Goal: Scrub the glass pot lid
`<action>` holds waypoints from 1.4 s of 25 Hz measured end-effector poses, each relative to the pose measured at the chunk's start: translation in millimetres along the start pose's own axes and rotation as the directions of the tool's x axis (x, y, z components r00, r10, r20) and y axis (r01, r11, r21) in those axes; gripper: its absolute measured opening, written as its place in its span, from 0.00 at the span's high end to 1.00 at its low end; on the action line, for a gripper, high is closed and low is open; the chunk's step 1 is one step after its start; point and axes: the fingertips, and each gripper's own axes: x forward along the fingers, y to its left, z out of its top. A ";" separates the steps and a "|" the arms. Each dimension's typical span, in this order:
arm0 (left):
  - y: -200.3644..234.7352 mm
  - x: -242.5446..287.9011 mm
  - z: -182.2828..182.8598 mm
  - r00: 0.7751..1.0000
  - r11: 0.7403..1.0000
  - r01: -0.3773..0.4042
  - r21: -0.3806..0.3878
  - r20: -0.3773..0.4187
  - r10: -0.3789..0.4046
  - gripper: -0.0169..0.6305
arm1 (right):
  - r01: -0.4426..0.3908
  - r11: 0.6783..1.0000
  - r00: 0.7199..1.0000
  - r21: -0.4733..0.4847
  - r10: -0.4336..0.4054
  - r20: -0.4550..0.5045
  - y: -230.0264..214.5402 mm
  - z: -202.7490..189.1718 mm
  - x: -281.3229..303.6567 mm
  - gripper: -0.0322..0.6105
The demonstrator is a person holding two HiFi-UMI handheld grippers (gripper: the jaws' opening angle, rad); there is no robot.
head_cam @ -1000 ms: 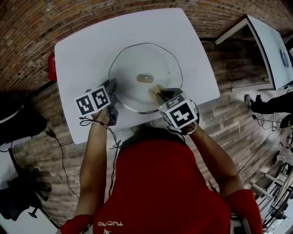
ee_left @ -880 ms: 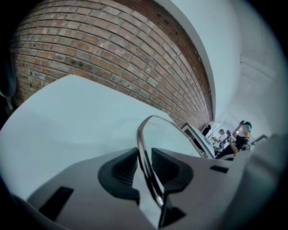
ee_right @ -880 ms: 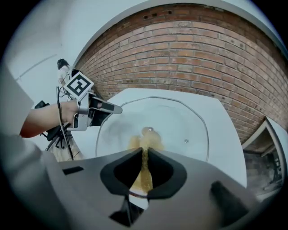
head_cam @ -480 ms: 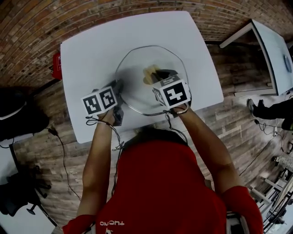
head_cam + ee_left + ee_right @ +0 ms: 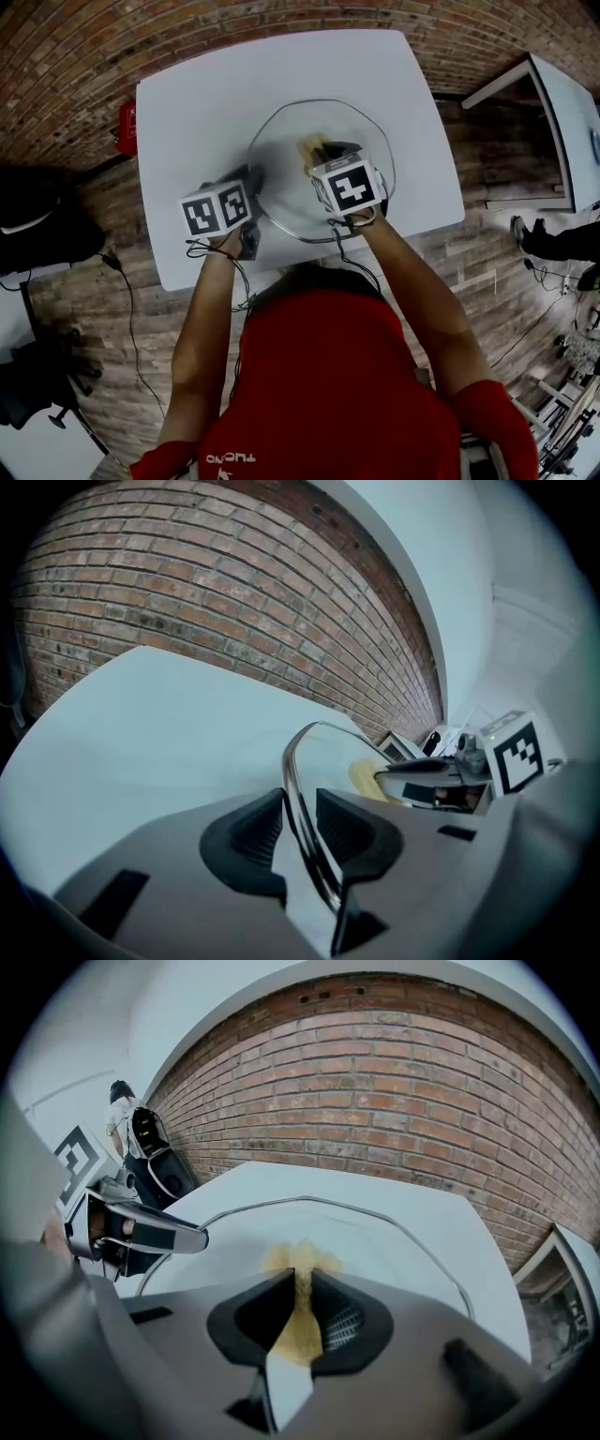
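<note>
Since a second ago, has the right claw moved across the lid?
Yes: the right claw slid from the glass lid's near rim toward its centre.

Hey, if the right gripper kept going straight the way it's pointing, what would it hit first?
The lid. The right gripper points down at its glass, and the sponge it holds looks to be touching it, though depth is unclear.

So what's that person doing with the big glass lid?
They're scrubbing it clean. The person holds a gripper in each hand. The left gripper pinches the metal rim of the glass pot lid, steadying it on the white table. The right gripper is shut on a yellow sponge, pressed against the glass.
</note>
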 end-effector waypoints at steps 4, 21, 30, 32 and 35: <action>-1.4 -4.5 2.4 1.000 0.999 -0.002 0.036 0.024 0.001 0.77 | -0.054 0.998 0.998 0.022 0.054 0.031 3.7 4.1 -4.5 0.75; -125.5 -125.8 107.3 0.827 0.886 -0.121 0.447 0.540 -0.159 0.72 | -0.081 0.988 0.713 -0.128 0.147 0.685 -0.5 98.2 -165.7 0.73; -181.3 -150.1 124.8 0.774 0.859 -0.110 0.500 0.585 -0.242 0.92 | -0.113 0.970 0.589 -0.216 0.241 0.771 33.6 125.8 -218.1 0.88; -185.6 -152.0 124.3 0.772 0.859 -0.102 0.501 0.585 -0.249 0.93 | -0.108 0.965 0.577 -0.239 0.257 0.775 40.3 128.1 -224.3 0.89; -190.3 -154.5 123.5 0.771 0.859 -0.093 0.503 0.583 -0.258 0.94 | -0.098 0.959 0.574 -0.265 0.272 0.772 48.3 130.9 -229.1 0.90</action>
